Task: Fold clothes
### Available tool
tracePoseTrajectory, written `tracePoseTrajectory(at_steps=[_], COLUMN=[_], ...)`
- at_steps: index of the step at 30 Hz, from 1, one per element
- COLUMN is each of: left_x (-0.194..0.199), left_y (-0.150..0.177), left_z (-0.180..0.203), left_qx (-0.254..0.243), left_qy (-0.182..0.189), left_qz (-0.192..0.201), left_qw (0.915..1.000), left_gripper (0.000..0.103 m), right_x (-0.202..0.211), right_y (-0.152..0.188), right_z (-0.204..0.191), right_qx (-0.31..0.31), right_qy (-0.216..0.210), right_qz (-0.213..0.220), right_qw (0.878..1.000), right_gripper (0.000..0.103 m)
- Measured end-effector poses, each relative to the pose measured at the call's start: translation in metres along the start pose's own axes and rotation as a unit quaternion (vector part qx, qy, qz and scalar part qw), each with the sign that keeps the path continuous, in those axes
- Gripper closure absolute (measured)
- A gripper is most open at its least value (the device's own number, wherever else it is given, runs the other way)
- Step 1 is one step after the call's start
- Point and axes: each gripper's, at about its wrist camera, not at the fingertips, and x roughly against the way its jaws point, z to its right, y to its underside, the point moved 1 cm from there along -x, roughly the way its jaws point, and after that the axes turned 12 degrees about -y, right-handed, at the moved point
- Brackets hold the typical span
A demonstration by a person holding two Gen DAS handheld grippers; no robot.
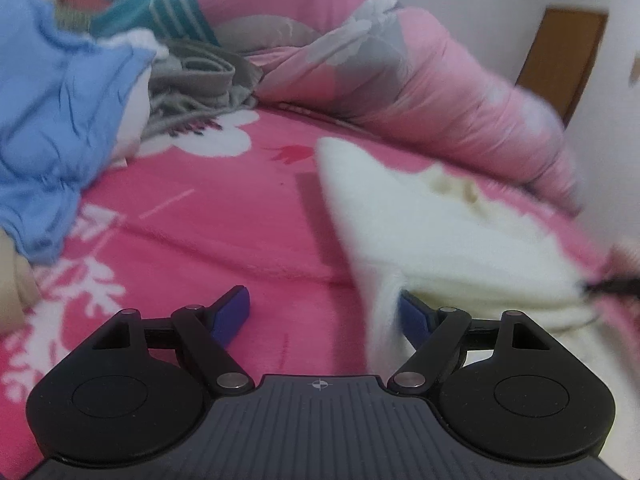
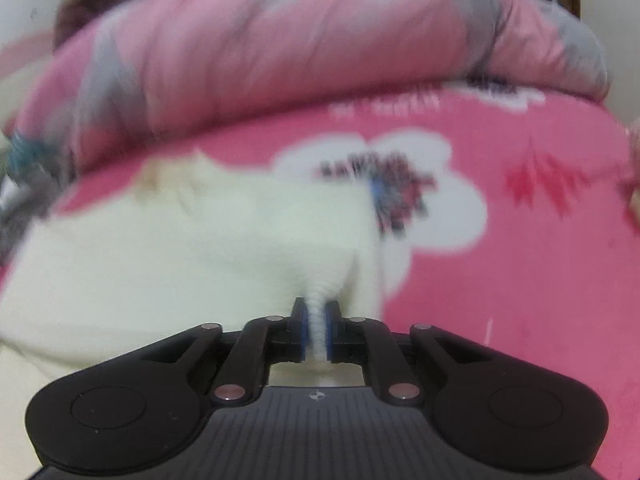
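A fluffy white garment (image 1: 432,232) lies on the pink flowered bedsheet (image 1: 208,224). My left gripper (image 1: 324,312) is open, its blue pads wide apart; a corner of the white garment hangs just inside the right pad (image 1: 412,316), partly hiding it. In the right wrist view the same white garment (image 2: 180,252) spreads to the left, and my right gripper (image 2: 317,332) is shut on a bunched fold of it between the blue pads. The right gripper's tips show dimly at the left wrist view's right edge (image 1: 612,286).
A rolled pink and grey quilt (image 1: 400,68) runs along the back of the bed, also in the right wrist view (image 2: 280,44). A blue garment (image 1: 60,120), grey clothes (image 1: 192,80) and a teal striped piece (image 1: 168,12) pile at the left. A brown door (image 1: 564,56) is at the right.
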Motion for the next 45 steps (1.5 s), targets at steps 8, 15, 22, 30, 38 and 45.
tracePoseTrajectory(at_steps=[8, 15, 22, 30, 38, 45], left_x=[0.017, -0.02, -0.035, -0.033, -0.032, -0.032], left_y=[-0.018, -0.028, -0.007, -0.005, -0.003, -0.005], left_z=[-0.014, 0.036, 0.039, 0.037, 0.033, 0.033], left_qx=[0.078, -0.015, -0.062, -0.054, -0.05, -0.05], left_qy=[0.02, -0.037, -0.054, -0.047, -0.039, -0.039], left_qz=[0.037, 0.004, 0.003, 0.002, 0.002, -0.003], left_qw=[0.996, 0.9992, 0.9966, 0.9974, 0.998, 0.998], left_gripper=[0.024, 0.029, 0.027, 0.027, 0.027, 0.026], right_x=[0.039, 0.052, -0.006, 0.004, -0.11, -0.144], right_y=[-0.003, -0.019, 0.011, -0.042, -0.037, -0.052], right_z=[0.032, -0.036, -0.032, -0.152, -0.278, -0.287], right_qx=[-0.084, 0.077, 0.112, 0.159, 0.243, 0.206], right_qy=[-0.001, -0.026, -0.01, -0.104, -0.244, -0.235], right_qz=[0.028, 0.063, -0.033, -0.023, -0.061, -0.077], right_qw=[0.996, 0.995, 0.993, 0.982, 0.937, 0.947], right_gripper=[0.078, 0.079, 0.082, 0.081, 0.082, 0.082])
